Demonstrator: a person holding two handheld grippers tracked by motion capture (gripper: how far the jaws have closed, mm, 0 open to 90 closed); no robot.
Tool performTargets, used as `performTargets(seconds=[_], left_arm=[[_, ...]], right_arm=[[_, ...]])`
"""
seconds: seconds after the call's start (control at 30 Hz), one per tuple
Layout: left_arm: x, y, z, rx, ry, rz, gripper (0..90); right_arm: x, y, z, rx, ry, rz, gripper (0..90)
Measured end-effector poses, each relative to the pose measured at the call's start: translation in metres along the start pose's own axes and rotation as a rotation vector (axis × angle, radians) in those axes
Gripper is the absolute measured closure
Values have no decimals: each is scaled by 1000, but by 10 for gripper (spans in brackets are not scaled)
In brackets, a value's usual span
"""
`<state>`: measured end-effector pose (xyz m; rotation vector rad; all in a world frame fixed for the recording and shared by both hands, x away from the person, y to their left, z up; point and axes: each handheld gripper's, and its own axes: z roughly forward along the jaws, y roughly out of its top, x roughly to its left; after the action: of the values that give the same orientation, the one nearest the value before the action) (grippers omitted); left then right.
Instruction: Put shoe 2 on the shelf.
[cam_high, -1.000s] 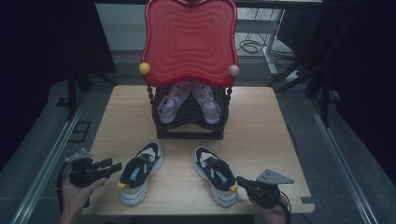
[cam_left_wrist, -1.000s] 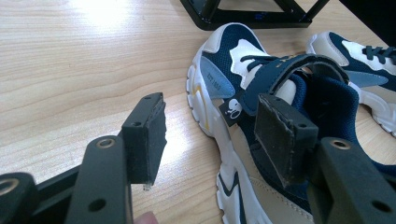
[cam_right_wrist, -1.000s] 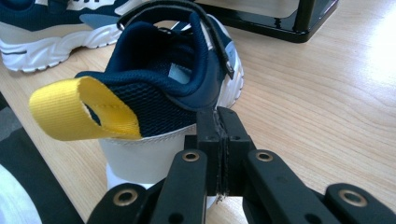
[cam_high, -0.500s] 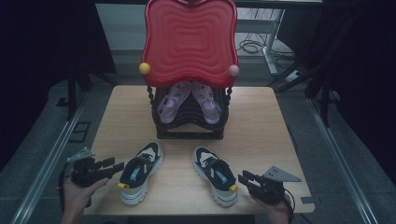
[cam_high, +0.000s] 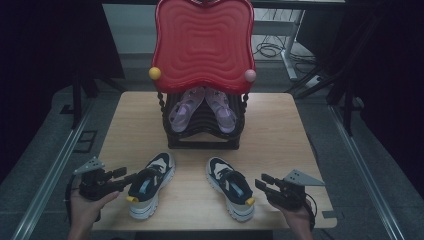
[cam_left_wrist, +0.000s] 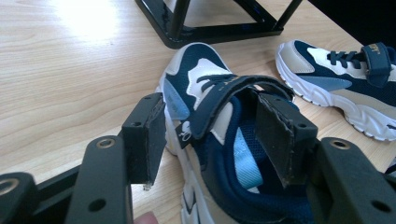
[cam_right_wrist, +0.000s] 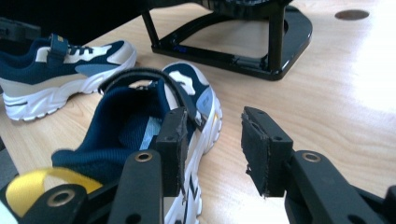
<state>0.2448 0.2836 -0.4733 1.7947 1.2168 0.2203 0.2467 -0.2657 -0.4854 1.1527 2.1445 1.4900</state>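
Two sneakers lie on the table (cam_high: 300, 130) before the rack (cam_high: 202, 142), and the left gripper (cam_left_wrist: 210, 135), jaws spread astride the left sneaker's (cam_high: 150, 182) side wall, may pinch only its strap (then it tips), while the right gripper (cam_right_wrist: 212, 149), also spread, stands beside the right sneaker (cam_high: 231, 186).

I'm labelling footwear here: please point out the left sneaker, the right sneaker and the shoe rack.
left sneaker (cam_high: 150, 184), high view, on its upper.
right sneaker (cam_high: 231, 187), high view, on its upper.
shoe rack (cam_high: 202, 143), high view, on its front base bar.
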Motion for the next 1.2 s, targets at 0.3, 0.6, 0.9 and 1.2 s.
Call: performTargets(seconds=[0.3, 0.6, 0.9, 1.2], left_arm=[[-2, 10, -1, 17, 16, 13, 431], [-7, 11, 11, 74, 5, 31, 442], [-13, 18, 18, 102, 6, 60, 446], [-16, 20, 28, 148, 18, 86, 464]], right_arm=[[3, 16, 9, 45, 44, -52, 583], [5, 35, 26, 131, 77, -112, 576], [8, 41, 42, 180, 138, -127, 576], [8, 46, 52, 239, 162, -137, 572]])
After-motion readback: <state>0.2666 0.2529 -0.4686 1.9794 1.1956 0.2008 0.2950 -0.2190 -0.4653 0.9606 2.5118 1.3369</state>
